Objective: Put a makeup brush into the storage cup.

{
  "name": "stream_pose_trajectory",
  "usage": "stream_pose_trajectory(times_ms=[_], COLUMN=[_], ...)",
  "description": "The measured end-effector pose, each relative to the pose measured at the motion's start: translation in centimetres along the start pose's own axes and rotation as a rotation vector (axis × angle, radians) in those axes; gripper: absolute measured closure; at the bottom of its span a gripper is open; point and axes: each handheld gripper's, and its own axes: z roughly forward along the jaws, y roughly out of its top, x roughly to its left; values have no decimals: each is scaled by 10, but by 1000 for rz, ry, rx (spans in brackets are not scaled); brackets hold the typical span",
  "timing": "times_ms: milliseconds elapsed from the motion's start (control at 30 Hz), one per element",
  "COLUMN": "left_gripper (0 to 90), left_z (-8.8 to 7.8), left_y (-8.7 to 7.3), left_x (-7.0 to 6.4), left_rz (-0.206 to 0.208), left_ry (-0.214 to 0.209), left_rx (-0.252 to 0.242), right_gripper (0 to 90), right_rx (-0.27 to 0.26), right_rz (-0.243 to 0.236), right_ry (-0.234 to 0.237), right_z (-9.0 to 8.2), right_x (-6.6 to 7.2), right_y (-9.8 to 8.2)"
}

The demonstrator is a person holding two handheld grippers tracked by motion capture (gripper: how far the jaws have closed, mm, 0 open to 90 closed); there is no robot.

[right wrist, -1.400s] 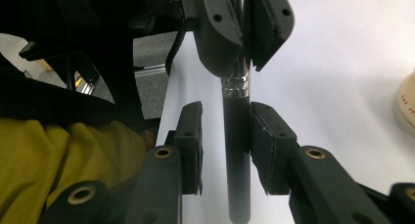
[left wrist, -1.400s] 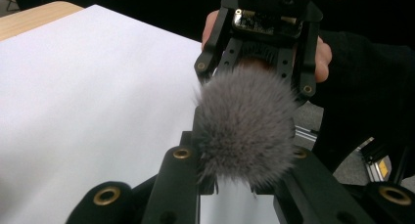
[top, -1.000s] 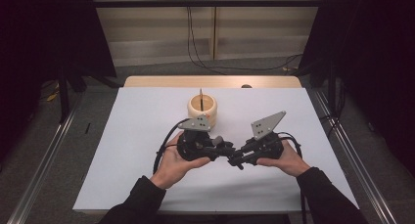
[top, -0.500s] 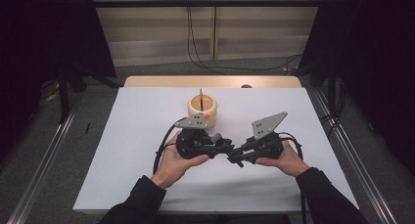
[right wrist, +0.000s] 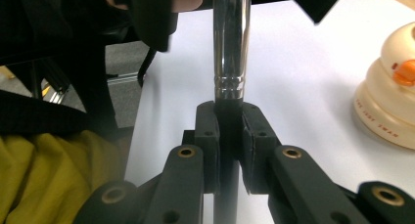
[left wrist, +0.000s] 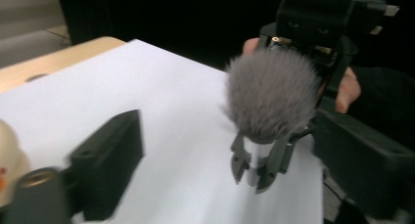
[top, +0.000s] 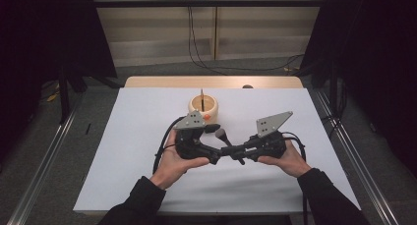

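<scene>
A make-up brush (top: 222, 135) with a grey bristle head (left wrist: 269, 94), a silver ferrule (right wrist: 230, 38) and a black handle is held level between both hands above the white sheet. My right gripper (right wrist: 229, 136) is shut on the black handle just below the ferrule, also seen in the high view (top: 236, 151). My left gripper (top: 216, 144) faces it from the left. Its jaws have just been opening and now stand wide, with the bristle head between them untouched. In the left gripper view, the right gripper (left wrist: 257, 170) clamps the brush.
A cream, duck-faced pot (top: 202, 107) with a thin stick (top: 201, 96) upright in it stands just behind the hands, also in the right gripper view (right wrist: 391, 101). The white sheet (top: 123, 151) covers a wooden table (top: 162, 81). Metal rails run along both sides.
The left gripper's jaws have spread apart off the brush head. Both hands have stayed where they were, and the right gripper keeps its hold on the handle.
</scene>
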Motion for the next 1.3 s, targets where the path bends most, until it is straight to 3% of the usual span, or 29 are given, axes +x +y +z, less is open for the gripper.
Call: stream_pose_trajectory(times_ms=[100, 200, 333, 600, 733, 1000, 1067, 1200, 1300], left_gripper=[46, 39, 42, 56, 59, 65, 124, 158, 191], left_z=[-2, -5, -8, -12, -13, -13, -14, -15, -14], left_y=[-1, -1, -2, -3, -3, -4, -3, -2, -1], left_x=[3, 2, 2, 2, 2, 1, 0, -1, -2], left_rz=[-12, 17, 24, 42, 41, 50, 49, 46, 49], left_ry=[7, 29, 57, 62, 67, 52, 45, 39, 57], left_rx=[-31, -39, -86, -143, -152, -156, -164, -172, -182], right_gripper=[805, 805, 805, 805, 804, 804, 803, 804, 804], right_rx=[-1, -16, -46, -124, -168, -248, -266, -299, -312], right_rz=[6, 22, 46, 72, 101, 113, 119, 126, 129], right_ry=[-8, -30, -62, -85, -96, -103, -92, -85, -87], right_z=[0, -1, -3, -7, -6, -3, -1, 1, 3], right_x=[0, -2, -3, -4, -5, -3, -4, -4, -3], right_y=[0, 0, -1, -2, -3, -5, -8, -8, -8])
